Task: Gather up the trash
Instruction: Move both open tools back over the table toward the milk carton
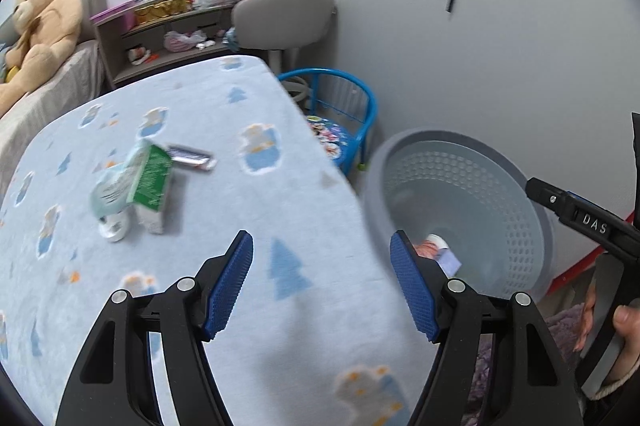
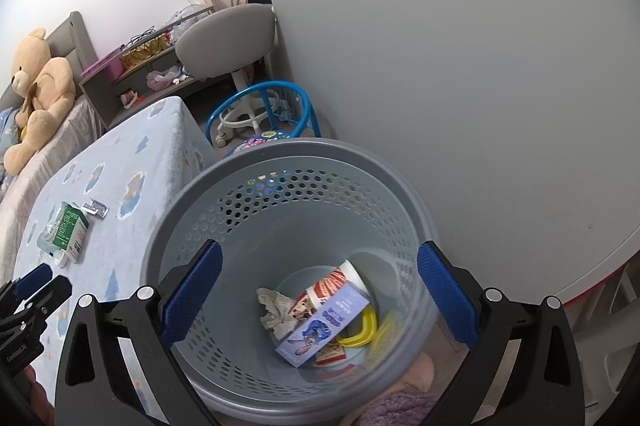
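Hovering left gripper [image 1: 322, 282], jaws open and empty, toward green carton [image 1: 152, 181]; holding right gripper [image 2: 320, 290], jaws open, over basket [image 2: 256, 161].

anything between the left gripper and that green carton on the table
Nothing visible does. The left gripper is open and empty over bare blue tablecloth, and the green carton lies ahead of it to the left, with a small white cap beside its near end.
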`<state>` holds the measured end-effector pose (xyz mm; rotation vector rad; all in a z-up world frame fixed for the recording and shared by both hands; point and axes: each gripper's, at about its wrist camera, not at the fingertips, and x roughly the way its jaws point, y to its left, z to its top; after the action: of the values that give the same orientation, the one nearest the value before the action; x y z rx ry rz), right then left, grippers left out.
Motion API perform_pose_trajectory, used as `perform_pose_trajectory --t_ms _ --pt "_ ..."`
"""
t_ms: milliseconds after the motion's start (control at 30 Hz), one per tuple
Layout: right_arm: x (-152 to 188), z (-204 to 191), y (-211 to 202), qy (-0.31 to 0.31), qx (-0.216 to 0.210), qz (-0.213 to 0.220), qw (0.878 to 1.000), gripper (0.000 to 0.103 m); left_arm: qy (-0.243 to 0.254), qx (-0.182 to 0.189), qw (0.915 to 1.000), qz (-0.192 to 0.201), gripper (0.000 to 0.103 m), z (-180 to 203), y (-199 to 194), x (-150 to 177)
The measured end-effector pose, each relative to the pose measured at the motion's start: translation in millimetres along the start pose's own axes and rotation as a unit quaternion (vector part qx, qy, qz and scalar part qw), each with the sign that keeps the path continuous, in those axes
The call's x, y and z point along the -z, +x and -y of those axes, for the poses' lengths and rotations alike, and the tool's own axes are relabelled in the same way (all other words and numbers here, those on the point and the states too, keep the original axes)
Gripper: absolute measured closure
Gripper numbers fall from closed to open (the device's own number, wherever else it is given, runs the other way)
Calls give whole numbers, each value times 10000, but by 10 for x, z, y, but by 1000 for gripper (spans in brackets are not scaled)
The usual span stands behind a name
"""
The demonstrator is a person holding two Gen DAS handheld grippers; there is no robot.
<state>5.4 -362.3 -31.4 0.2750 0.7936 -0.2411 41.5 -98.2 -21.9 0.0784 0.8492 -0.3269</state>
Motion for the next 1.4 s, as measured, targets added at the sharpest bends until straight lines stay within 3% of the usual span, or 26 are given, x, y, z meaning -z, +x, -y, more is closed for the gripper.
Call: perform_pose_trajectory --t_ms 567,933,1167,1400 --pt "35 -975 131 -914 -230 -161 9954 7 -746 -621 9953 -36 35 -1156 -148 297" --pt "46 -2103 351 -1294 -1146 -448 9839 7 -1177 -1161 9862 129 35 -1944 -207 371" --pt "64 -2769 647 -1391 -1563 -764 9749 7 -1226 -1231 9846 179 35 -2181 -162 326" --pt "91 -3182 888 -1490 -1633 -933 9708 7 -1288 -1215 9840 204 35 -2306 -121 323"
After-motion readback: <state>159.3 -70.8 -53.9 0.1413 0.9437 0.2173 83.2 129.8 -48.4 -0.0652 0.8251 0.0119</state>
